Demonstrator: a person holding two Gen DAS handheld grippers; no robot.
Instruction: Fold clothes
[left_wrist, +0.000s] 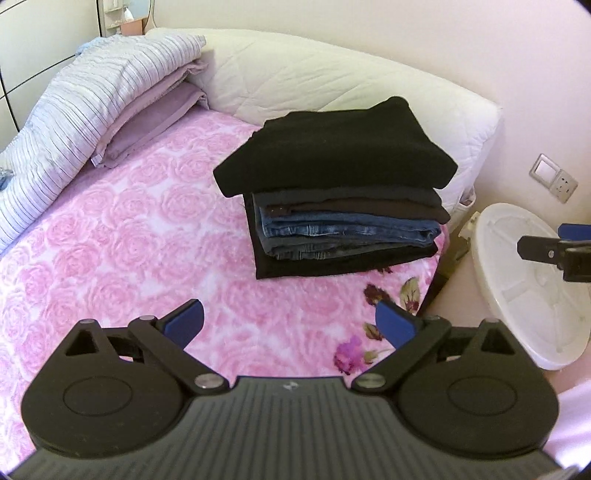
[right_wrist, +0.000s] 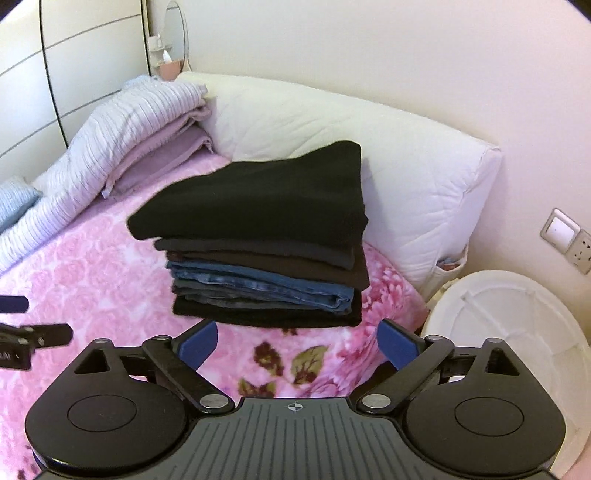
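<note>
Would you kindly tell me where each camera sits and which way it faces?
Left wrist: on the left gripper, open and empty, looking down across the pink rose-patterned bedspread at the stack of folded dark clothes; the right gripper's tip shows at right.
Right wrist: on the right gripper, open and empty, facing the same stack; the left gripper's tip shows at left.
Shared: stack, bedspread, white quilted cushion, white round plastic lid.

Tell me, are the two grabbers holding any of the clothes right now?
No, nothing is held. The left gripper and the right gripper both stand open and empty above the pink blanket, apart from the stack of folded clothes.
</note>
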